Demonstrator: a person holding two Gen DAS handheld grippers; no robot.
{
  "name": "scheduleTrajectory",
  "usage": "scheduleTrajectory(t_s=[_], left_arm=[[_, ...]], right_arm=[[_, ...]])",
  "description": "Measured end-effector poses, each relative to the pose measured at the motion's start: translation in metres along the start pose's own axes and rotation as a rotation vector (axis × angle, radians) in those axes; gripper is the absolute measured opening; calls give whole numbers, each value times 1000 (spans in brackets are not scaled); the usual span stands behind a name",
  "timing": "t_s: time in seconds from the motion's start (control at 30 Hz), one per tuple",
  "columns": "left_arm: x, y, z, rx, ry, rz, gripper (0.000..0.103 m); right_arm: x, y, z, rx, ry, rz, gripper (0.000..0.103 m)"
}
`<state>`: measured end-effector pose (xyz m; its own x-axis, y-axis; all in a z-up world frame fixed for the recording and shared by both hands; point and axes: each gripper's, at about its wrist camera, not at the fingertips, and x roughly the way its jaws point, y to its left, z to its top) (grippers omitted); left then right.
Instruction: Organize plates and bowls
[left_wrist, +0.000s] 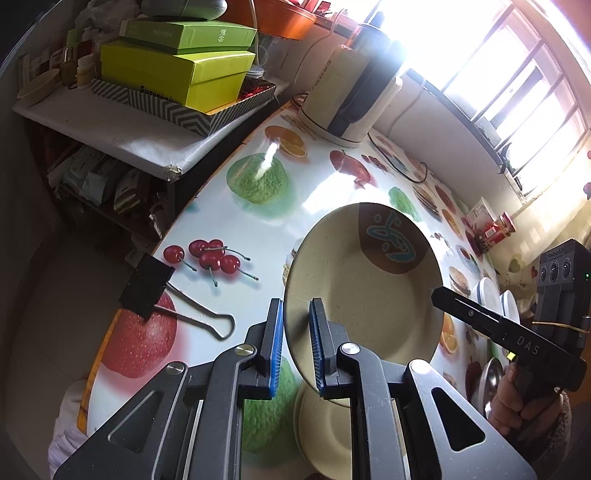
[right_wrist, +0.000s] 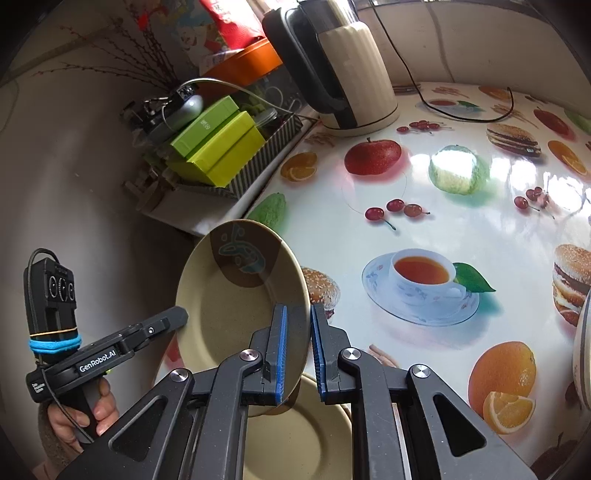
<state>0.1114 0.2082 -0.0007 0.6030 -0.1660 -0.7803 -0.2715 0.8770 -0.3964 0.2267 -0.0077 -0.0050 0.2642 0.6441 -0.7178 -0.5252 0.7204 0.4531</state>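
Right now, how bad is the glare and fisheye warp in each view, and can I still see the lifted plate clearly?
Left wrist view: the window is blown out and washes over the kettle; edges bend, but the plate is sharp. Right wrist view: softer light, bright patches of glare on the tablecloth, dark warped corners; the plate is clear.

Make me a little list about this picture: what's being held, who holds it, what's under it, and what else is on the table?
held thing: beige plate with a brown patch and blue drawing, lifted and tilted
left gripper: fingers shut on the plate's rim
right gripper: fingers shut on the opposite rim
underneath: another beige plate lying flat on the table
table: glossy cover printed with fruit, burgers and tea
also on table: cream electric kettle, binder clip
beside table: green boxes on a shelf
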Motion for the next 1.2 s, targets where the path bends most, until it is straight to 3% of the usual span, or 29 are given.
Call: scheduleTrajectory(t_s=[0.67, 1.2], left_arm=[[-11, -13, -49, 46, 36, 9, 15], [-5, -17, -69, 54, 72, 12, 15]], right_arm=[[-27, -5, -59, 30, 4, -17, 13], [-35, -12, -89, 54, 21, -44, 13]])
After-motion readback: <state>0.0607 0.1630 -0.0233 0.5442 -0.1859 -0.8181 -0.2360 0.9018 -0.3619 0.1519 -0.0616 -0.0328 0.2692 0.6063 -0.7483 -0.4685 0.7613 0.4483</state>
